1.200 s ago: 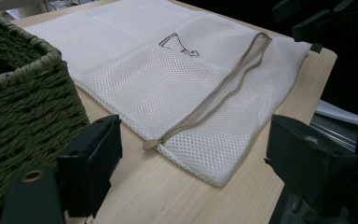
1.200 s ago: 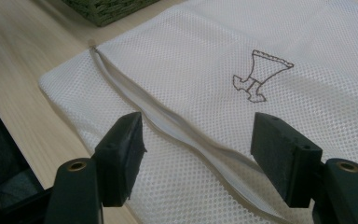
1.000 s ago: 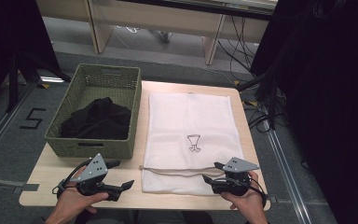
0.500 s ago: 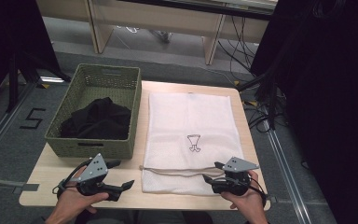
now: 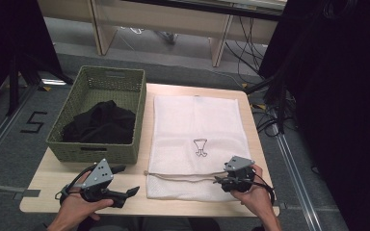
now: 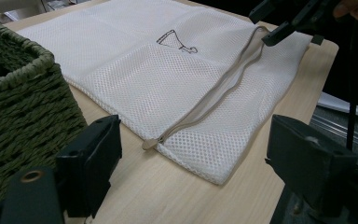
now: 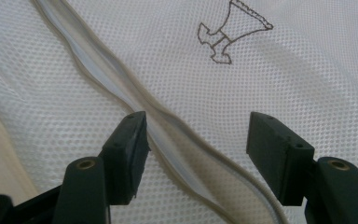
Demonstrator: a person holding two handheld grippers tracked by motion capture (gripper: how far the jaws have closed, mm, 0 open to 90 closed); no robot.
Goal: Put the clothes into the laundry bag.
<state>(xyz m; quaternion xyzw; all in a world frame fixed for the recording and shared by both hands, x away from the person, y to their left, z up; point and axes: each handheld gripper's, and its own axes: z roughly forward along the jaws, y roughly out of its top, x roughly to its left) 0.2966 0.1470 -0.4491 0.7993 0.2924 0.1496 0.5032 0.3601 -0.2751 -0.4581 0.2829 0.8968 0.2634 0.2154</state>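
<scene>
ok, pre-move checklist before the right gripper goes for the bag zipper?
1. Right gripper open: ok.
2. Zipper between its jaws: ok, the line runs past the left jaw.
3. Left gripper open and off the bag: ok.
4. Zipper pull in sight at the bag's left edge: ok.
5. Bag flat on the table: ok.
6. Cloth waiting in the basket: ok.
</scene>
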